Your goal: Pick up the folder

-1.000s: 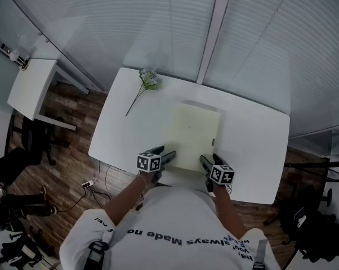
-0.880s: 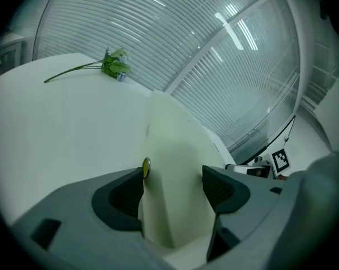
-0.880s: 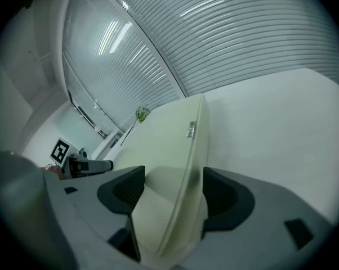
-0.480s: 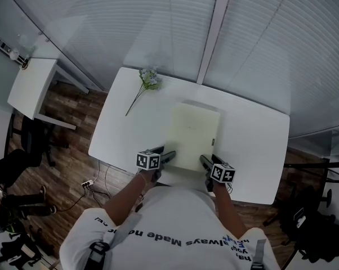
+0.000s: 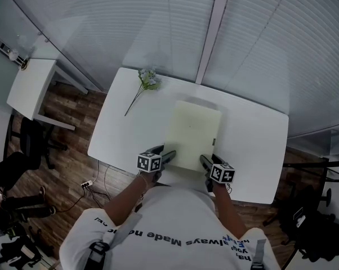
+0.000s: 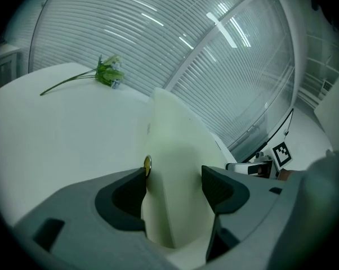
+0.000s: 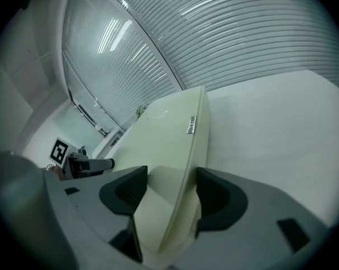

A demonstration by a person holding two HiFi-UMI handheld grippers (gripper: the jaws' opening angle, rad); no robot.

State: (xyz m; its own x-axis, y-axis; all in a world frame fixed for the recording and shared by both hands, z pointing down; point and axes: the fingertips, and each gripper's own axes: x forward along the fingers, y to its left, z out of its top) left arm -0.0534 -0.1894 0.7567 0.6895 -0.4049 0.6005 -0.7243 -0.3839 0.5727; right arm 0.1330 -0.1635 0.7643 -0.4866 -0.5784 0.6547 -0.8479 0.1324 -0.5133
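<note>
A pale yellow-green folder (image 5: pixel 192 131) lies lengthwise on the white table (image 5: pixel 254 145), its near end at the table's front edge. My left gripper (image 5: pixel 168 155) holds the near left corner; in the left gripper view the folder (image 6: pixel 175 145) fills the gap between the jaws of that gripper (image 6: pixel 174 179). At the near right corner my right gripper (image 5: pixel 204 161) grips the folder's side. The right gripper view shows the folder (image 7: pixel 164 134) between the jaws of that gripper (image 7: pixel 172 179), with a small label on its edge.
A sprig of artificial flowers (image 5: pixel 147 80) lies at the table's far left corner. White blinds run behind the table. A small white side table (image 5: pixel 31 86) stands to the left on the wooden floor. A cable and plug lie below the table's left edge.
The folder looks slightly larger and its far edge sits a little farther up, with a shadow beyond it. Both grippers stay at the near corners.
</note>
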